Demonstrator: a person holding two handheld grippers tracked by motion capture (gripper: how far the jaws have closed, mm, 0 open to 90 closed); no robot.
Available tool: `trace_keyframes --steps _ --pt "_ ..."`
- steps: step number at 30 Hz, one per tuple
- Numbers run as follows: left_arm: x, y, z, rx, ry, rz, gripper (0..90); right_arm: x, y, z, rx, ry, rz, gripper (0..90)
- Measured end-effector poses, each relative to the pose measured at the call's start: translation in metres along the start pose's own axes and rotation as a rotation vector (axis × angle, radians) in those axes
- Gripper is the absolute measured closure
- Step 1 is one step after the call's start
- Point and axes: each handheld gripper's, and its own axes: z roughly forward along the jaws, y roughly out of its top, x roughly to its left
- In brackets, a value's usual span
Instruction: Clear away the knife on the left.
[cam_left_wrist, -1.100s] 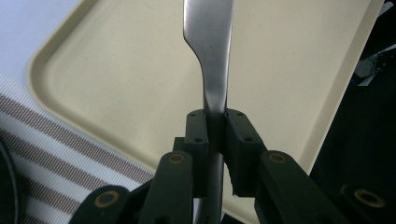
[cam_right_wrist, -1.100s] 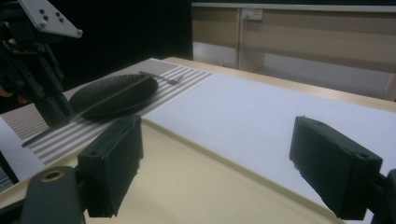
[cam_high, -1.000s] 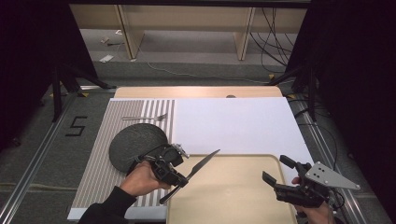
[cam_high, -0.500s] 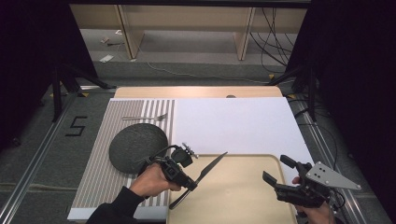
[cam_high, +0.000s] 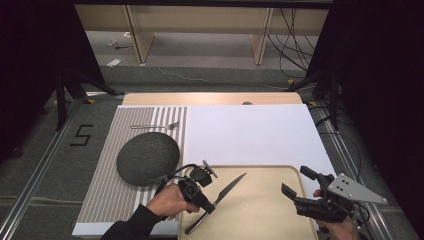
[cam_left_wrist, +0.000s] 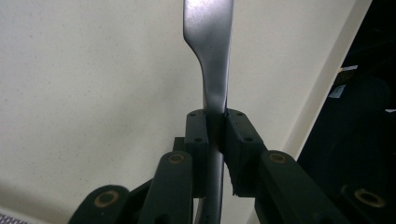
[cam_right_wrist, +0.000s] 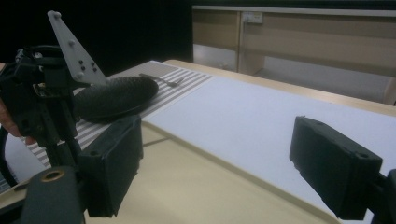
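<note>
Scene: While the left gripper (cam_high: 202, 192) is clamping a table knife (cam_high: 227, 189), the right gripper (cam_high: 300, 187) is waiting with its jaws parted, both over the beige tray (cam_high: 260, 220), the landmark for every place below.

Striped mat (cam_high: 145, 125): lying just left of the tray, on the white table cover (cam_high: 250, 132).

Fork (cam_high: 156, 126): resting on the striped mat, well beyond the tray's far left corner.

Dark round plate (cam_high: 148, 158): sitting on the striped mat, just off the tray's left edge and nearer the tray than the fork.

Left hand (cam_high: 167, 201): coming in over the tray's near left corner, gripping the left gripper.

Left gripper: its jaws are pressing shut on the knife where handle meets blade, as the left gripper view (cam_left_wrist: 215, 128) is showing.

Knife: slanting over the left half of the tray, blade (cam_left_wrist: 208, 42) pointing away toward the tray's far edge, handle trailing to the near edge; whether it is touching the tray cannot be told.

Right gripper: hovering at the tray's right edge, its two black pads (cam_right_wrist: 334, 163) standing wide apart and holding nothing.
</note>
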Motion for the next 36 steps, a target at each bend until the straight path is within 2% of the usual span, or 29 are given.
trace_keyframes --steps 7,10,14,19,24,28,29,31,34,36 --pt "0.009 -0.001 0.015 0.035 -0.004 -0.057 79.9 0.000 0.000 0.000 0.002 0.001 -0.001 18.3" --pt "0.013 -0.001 0.018 0.044 -0.012 -0.076 79.8 0.000 0.000 0.000 0.003 0.001 -0.001 18.3" --pt "0.016 0.000 0.021 0.047 0.000 -0.098 79.7 0.001 0.000 0.000 -0.001 0.004 -0.005 18.3" --pt "0.021 0.000 0.026 0.061 0.009 -0.116 79.6 0.001 0.000 0.001 0.000 0.006 -0.005 18.3" --pt "0.025 0.000 0.030 0.066 -0.001 -0.125 79.2 0.001 0.000 0.000 0.001 0.006 -0.007 18.3" --pt "0.024 0.000 0.028 0.065 0.019 -0.116 77.8 0.002 0.000 0.001 0.007 0.009 -0.007 18.3" --pt "0.024 0.000 0.026 0.054 0.028 -0.118 75.0 0.002 0.000 0.001 0.007 0.010 -0.008 18.3" --pt "0.024 0.001 0.020 0.015 0.021 -0.108 63.8 0.002 0.000 0.001 0.006 0.010 -0.007 18.3" --pt "0.018 0.003 0.012 -0.064 0.041 -0.056 51.1 0.002 -0.001 0.001 0.005 0.008 -0.008 18.3" --pt "0.011 0.005 0.012 -0.089 0.081 -0.016 45.0 0.002 0.000 0.002 0.005 0.009 -0.008 18.4"
